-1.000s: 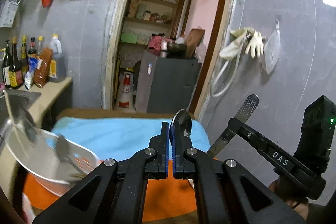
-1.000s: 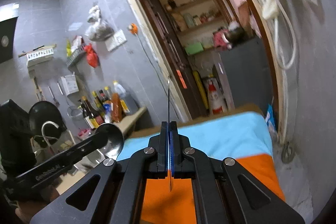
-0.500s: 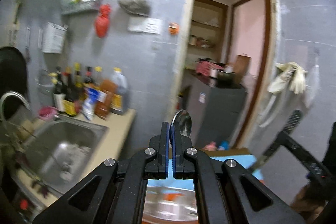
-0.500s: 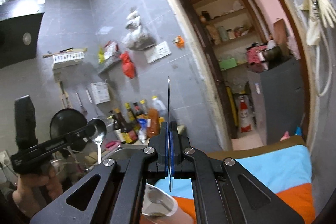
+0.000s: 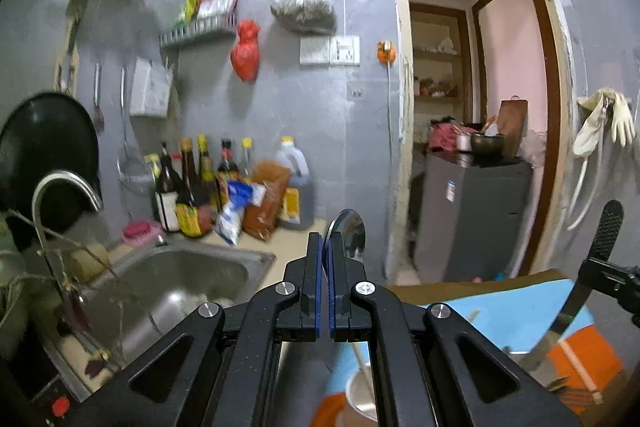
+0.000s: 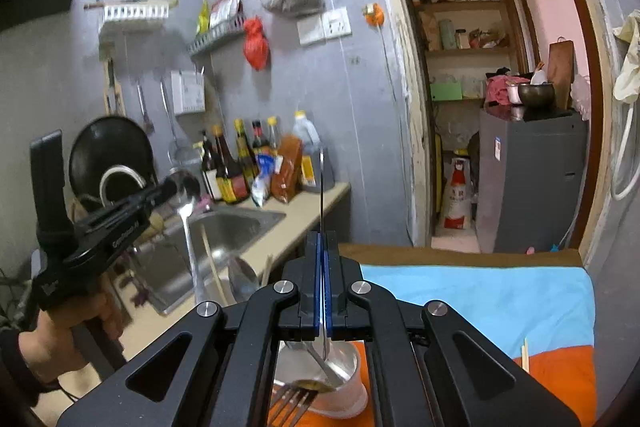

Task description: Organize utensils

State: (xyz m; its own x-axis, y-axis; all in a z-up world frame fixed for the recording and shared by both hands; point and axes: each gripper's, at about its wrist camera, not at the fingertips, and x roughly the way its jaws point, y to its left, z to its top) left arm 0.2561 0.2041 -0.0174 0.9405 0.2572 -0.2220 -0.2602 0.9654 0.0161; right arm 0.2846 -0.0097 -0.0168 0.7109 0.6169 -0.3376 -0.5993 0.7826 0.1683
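Observation:
My left gripper (image 5: 325, 247) is shut on a metal spoon (image 5: 347, 230) whose bowl sticks up past the fingertips. In the right wrist view this gripper (image 6: 168, 191) hangs over the sink's edge with the spoon (image 6: 187, 205) handle pointing down. My right gripper (image 6: 322, 247) is shut on a flat, knife-like metal utensil (image 6: 321, 187), seen edge-on. In the left wrist view that utensil (image 5: 609, 227) shows a textured handle end pointing up. Below my right gripper stands a metal cup (image 6: 346, 355) with utensils in it, fork tines (image 6: 294, 401) beside it.
A blue and orange cloth (image 6: 480, 299) covers the table, with a chopstick (image 6: 524, 351) on it. To the left are a steel sink (image 5: 172, 279) with a tap (image 5: 60, 183), bottles (image 5: 200, 187) and a black pan (image 5: 44, 147). A doorway with a grey cabinet (image 5: 472, 215) lies right.
Both views have swung left, from the doorway and table toward the sink and bottles. Both grippers moved with them and stay shut on their utensils. A cup has come into view below.

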